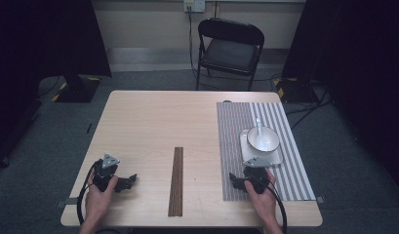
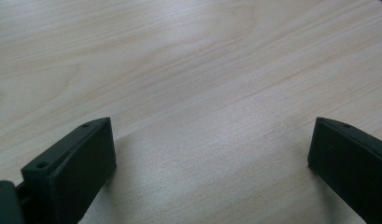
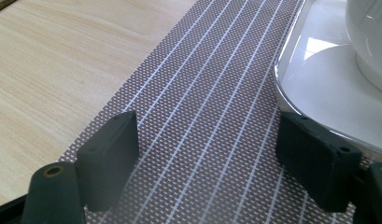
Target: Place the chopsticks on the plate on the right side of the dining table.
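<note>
- A pale wooden table (image 1: pixel 153 126) is seen from above, with a grey, white-striped woven placemat (image 1: pixel 236 131) laid on its right part.
- A square white plate (image 1: pixel 277 158) is set on the placemat, and a round white bowl (image 1: pixel 262 139) is stood on the plate; a white spoon (image 1: pixel 258 124) is rested in the bowl.
- A pair of dark brown chopsticks (image 1: pixel 176 180) is laid lengthwise on the bare wood near the table's middle, well apart from the placemat.
- The left gripper (image 2: pixel 212 154) is held in the person's left hand (image 1: pixel 97 197) over the near left part of the table; its jaws are spread wide over bare wood, with nothing between them.
- The right gripper (image 3: pixel 207 149) is held in the right hand (image 1: pixel 261 197) over the near edge of the placemat, just beside the plate; its jaws are likewise spread wide and nothing is gripped.
- In the right gripper view, the plate's rim (image 3: pixel 291 100) is seen close to one jaw; whether they touch cannot be told.
- A black folding chair (image 1: pixel 229 48) is stood beyond the table's far edge.
</note>
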A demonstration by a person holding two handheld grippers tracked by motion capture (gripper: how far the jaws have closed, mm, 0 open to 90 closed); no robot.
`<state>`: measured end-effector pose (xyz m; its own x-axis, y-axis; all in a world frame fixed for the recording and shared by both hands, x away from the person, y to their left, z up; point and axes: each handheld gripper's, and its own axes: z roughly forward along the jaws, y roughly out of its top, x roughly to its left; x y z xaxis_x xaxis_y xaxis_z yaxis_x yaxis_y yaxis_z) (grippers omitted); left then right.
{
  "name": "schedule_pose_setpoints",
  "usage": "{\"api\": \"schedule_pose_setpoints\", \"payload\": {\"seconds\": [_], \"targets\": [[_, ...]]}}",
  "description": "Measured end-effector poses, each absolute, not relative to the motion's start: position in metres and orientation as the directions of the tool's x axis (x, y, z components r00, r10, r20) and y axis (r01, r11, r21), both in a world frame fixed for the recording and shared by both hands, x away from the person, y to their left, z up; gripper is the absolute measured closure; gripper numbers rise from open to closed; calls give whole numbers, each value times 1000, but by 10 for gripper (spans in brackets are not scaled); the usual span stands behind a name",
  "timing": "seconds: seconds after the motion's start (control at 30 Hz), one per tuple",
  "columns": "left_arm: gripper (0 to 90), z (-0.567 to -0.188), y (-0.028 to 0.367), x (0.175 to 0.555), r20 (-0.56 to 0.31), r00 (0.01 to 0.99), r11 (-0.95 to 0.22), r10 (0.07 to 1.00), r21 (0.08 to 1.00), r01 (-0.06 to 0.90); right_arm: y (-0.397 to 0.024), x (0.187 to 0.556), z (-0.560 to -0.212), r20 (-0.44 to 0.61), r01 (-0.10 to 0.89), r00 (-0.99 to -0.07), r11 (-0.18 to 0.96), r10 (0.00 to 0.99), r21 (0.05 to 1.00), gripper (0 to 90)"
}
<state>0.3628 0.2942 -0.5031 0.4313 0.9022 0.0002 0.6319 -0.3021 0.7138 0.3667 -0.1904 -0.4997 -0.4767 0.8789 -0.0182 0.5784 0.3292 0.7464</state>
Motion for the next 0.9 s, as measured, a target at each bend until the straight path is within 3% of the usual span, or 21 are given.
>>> {"api": "schedule_pose_setpoints", "payload": {"seconds": [0.4,0.5,0.73,0.9], "targets": [[3,-503,294,363,-4,432,-299,902,716,631,-187,365,-498,-20,596,-443,311,896,740,214],[3,-503,294,363,-4,432,-299,902,716,631,-181,363,-495,-63,582,-418,320,906,748,183],[3,-503,294,363,-1,430,-300,903,715,632,-171,360,-485,-21,571,-467,319,884,756,145],[3,-503,294,363,-1,430,-300,903,715,632,-165,357,-480,6,557,-502,318,865,768,167]]}}
